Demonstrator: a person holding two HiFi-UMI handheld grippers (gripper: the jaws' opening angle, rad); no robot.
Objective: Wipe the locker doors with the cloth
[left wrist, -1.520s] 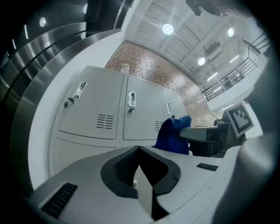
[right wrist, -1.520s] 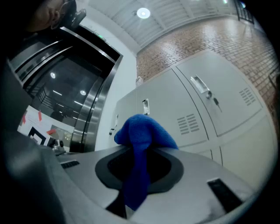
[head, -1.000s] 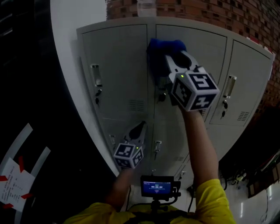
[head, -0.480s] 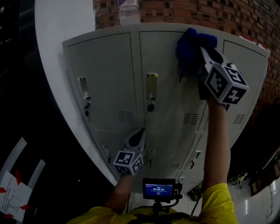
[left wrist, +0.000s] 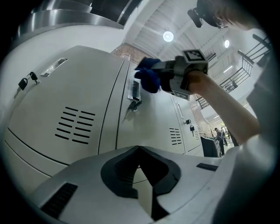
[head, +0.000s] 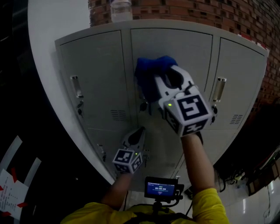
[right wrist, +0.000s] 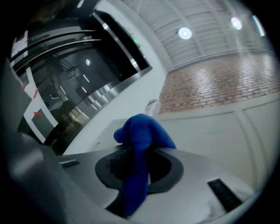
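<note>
The right hand-held gripper (head: 168, 78) is pinched tight on the blue cloth (head: 148, 78). The cloth is pressed on the top middle locker door (head: 183, 48), near its left edge and just above the latch. The left hand-held gripper (head: 136, 134) hangs lower, by the doors of the next row. Its jaws are closed together with nothing in them.

To wipe well, I think the cloth should lie flat on the metal and go side to side in rows, with no gaps between. The bunched-up part rubs only a small patch, so a firm, even push would help. It would be wise to go gently round the latch and the keys (head: 143, 105) so the cloth does not snag.

The doors are pale grey metal with little air slits (head: 119, 115), and the right door has a shiny handle (head: 218, 89). A bottle (head: 121, 8) stands on top of the lockers. Behind is a red brick wall (head: 245, 19) — and the room on the left side is dark.
</note>
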